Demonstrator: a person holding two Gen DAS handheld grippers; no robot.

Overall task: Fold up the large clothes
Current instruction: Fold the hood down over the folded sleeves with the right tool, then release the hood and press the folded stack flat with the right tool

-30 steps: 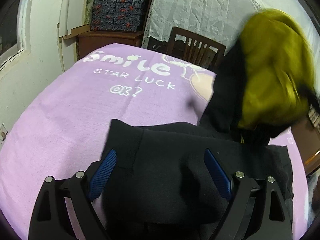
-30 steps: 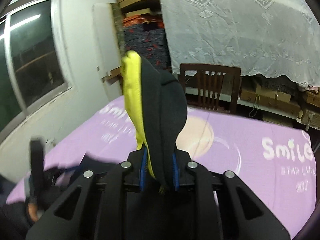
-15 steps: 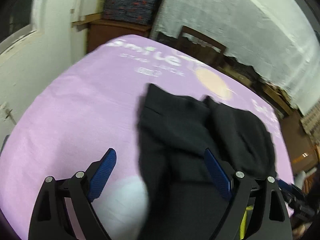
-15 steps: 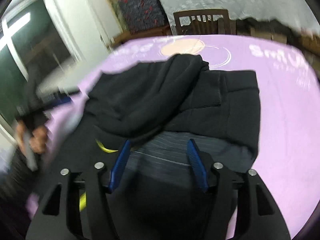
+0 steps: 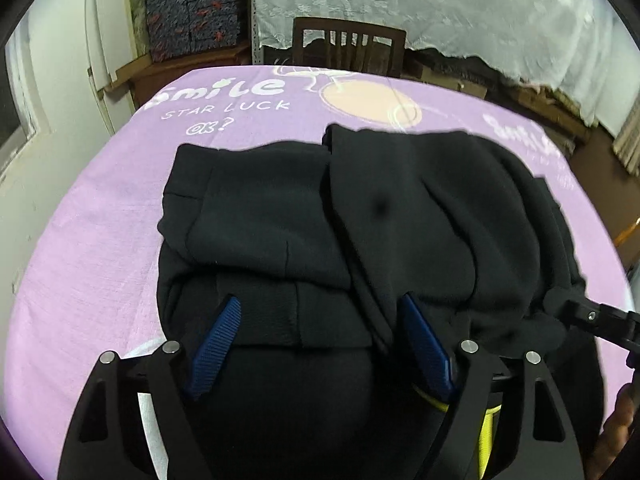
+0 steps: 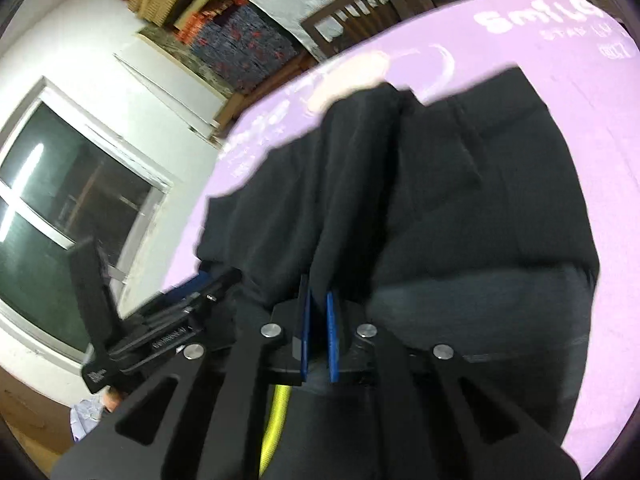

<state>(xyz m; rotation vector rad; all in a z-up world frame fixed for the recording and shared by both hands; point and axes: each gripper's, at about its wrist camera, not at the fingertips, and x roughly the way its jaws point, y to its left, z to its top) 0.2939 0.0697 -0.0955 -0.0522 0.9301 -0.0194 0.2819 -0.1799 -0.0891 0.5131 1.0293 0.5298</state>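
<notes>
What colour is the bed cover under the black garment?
Light purple bed cover with white lettering, clearest in the left wrist view.

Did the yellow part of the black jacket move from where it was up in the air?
Yes. The jacket came down: earlier its yellow lining hung beside the chair; now it lies flat on the purple sheet.

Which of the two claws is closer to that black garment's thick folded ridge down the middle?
Right. The right claw is shut on that ridge of the black garment, pinching its near end. The left claw stands open just beside it, over the hem, gripping nothing.
</notes>
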